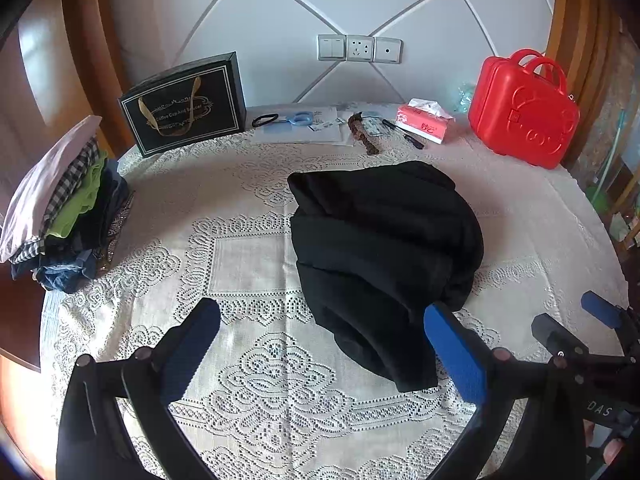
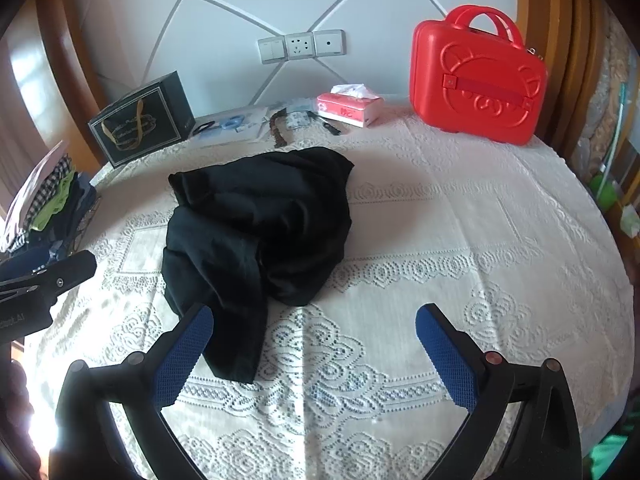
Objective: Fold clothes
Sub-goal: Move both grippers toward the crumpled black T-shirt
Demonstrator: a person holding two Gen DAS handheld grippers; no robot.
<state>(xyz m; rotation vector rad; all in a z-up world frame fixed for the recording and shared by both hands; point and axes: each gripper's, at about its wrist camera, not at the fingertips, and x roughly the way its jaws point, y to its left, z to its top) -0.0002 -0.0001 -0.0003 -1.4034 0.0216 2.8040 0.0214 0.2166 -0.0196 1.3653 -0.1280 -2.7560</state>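
Lying rumpled mid-tabletop, black garment point(image 1: 384, 256) awaits spreading flat; left gripper point(image 1: 320, 344) and right gripper point(image 2: 314, 344) hover spread, empty.

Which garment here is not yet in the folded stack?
The black garment, lying loosely bunched alone mid-table on the lace tablecloth. The other clothes sit piled in the stack of clothes at the table's left edge.
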